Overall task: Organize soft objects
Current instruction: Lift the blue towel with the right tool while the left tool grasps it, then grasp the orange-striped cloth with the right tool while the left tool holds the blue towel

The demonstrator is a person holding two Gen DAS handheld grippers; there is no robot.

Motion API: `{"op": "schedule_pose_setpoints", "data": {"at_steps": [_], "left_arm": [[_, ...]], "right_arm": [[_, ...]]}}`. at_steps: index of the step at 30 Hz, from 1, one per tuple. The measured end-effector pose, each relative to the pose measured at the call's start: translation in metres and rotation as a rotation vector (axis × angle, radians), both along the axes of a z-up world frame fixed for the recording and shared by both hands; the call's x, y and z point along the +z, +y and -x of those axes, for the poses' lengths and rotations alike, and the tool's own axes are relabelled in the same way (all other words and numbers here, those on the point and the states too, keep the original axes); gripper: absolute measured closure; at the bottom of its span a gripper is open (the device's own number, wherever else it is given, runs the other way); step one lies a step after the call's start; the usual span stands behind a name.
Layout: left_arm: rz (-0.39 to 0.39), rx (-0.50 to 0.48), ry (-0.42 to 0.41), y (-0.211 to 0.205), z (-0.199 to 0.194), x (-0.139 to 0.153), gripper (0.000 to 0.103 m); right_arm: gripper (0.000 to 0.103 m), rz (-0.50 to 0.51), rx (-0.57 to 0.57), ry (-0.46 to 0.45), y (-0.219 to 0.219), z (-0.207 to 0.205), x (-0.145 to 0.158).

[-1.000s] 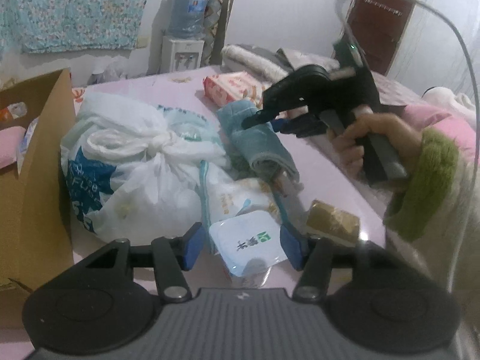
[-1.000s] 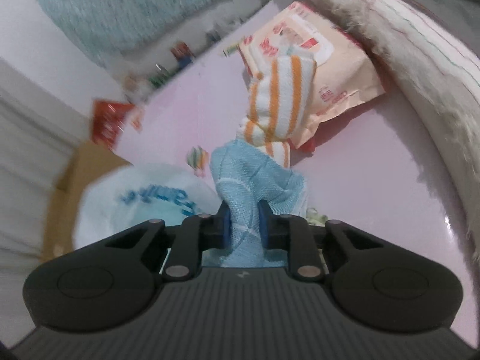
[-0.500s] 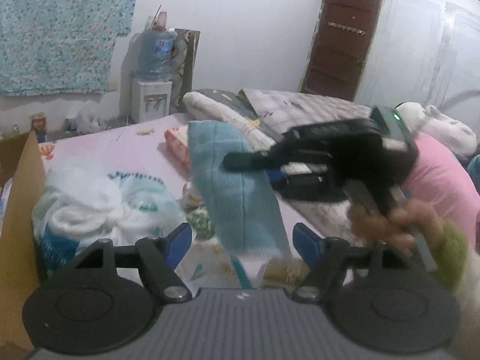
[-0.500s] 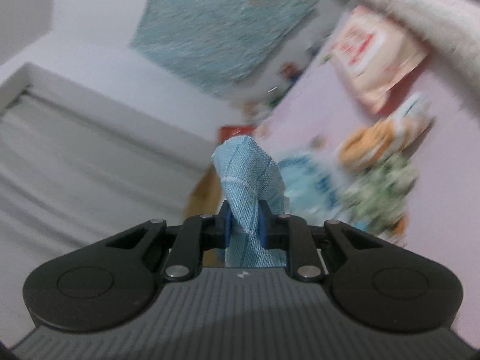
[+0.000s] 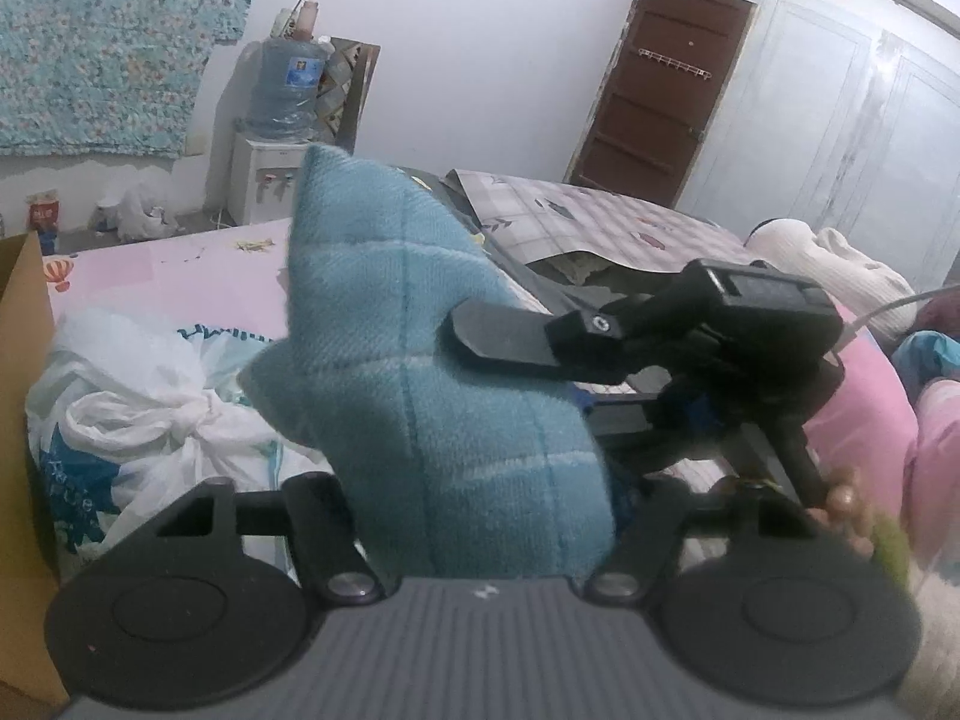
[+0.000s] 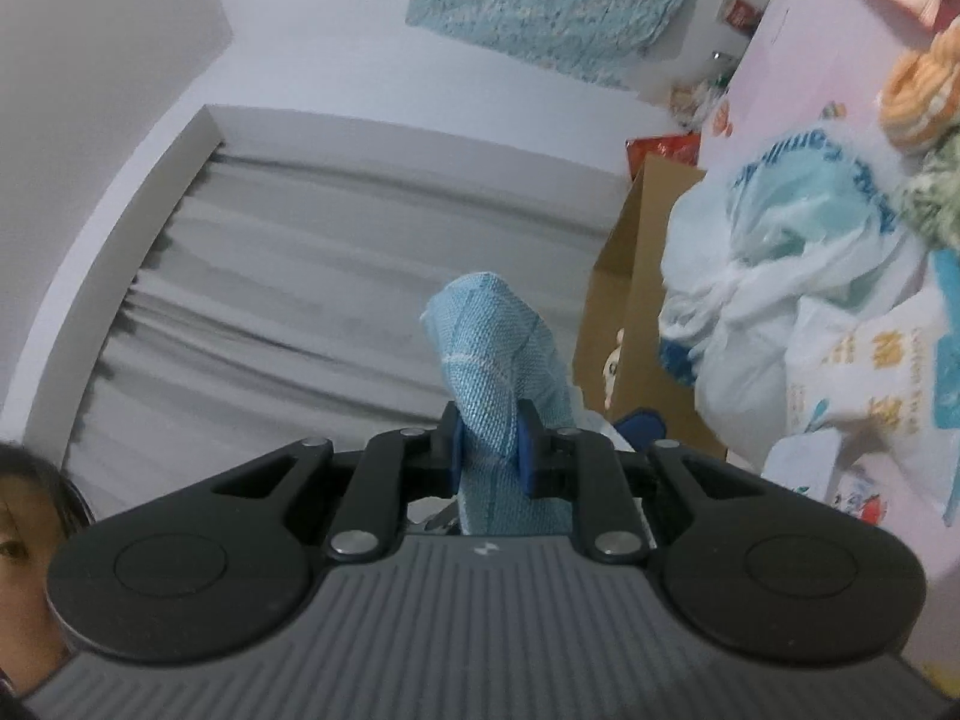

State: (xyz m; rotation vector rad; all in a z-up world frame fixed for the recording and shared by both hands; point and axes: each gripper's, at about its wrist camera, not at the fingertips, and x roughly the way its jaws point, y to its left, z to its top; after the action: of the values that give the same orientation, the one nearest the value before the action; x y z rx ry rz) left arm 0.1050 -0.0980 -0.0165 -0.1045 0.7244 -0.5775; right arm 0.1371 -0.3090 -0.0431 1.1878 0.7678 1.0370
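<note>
Cloth is what matters here: a blue towel [image 6: 489, 372] is pinched tight in the jaws of the right gripper [image 6: 489, 450] and hangs in the air above the pink bed [image 5: 168, 258]. Its lower end drops between the jaws of the left gripper [image 5: 480, 516], which are closing around it; I cannot tell if they touch it. A tied white bag [image 5: 150, 408] lies on the bed beside the towel, next to a cardboard box [image 5: 24, 324].

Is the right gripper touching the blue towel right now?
Touching. The right wrist view shows the right gripper with both pads pressed against the blue towel, pinching it.
</note>
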Motion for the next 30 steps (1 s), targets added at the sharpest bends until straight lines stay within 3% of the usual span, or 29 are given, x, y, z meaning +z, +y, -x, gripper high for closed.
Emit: {"op": "schedule_pose_setpoints", "data": {"at_steps": [6, 9, 11, 14, 18, 21, 26, 30], "left_arm": [[0.001, 0.007, 0.022, 0.007, 0.003, -0.002, 0.066], [0.016, 0.016, 0.043, 0.012, 0.001, -0.003, 0.076], [0.022, 0.033, 0.051, 0.015, -0.002, -0.004, 0.078], [0.035, 0.06, 0.054, 0.021, -0.004, -0.003, 0.078], [0.047, 0.095, 0.035, 0.033, -0.002, 0.002, 0.078], [0.056, 0.12, 0.017, 0.042, 0.0, 0.006, 0.078], [0.066, 0.163, 0.001, 0.059, 0.005, 0.012, 0.078], [0.075, 0.214, -0.025, 0.082, 0.014, 0.023, 0.078]], "right_arm": [[0.083, -0.004, 0.017, 0.031, 0.002, -0.005, -0.008], [0.072, 0.031, 0.012, 0.024, 0.002, -0.011, -0.003], [0.046, 0.071, -0.016, 0.013, -0.006, -0.016, 0.005], [0.021, 0.175, -0.133, 0.027, -0.026, -0.026, 0.016], [0.019, 0.386, -0.319, 0.279, -0.055, -0.063, 0.004], [0.02, 0.488, -0.432, 0.46, -0.07, -0.091, -0.018], [0.022, 0.596, -0.548, 0.624, -0.074, -0.126, -0.044], [0.034, 0.597, -0.628, 0.671, -0.071, -0.14, -0.058]]}}
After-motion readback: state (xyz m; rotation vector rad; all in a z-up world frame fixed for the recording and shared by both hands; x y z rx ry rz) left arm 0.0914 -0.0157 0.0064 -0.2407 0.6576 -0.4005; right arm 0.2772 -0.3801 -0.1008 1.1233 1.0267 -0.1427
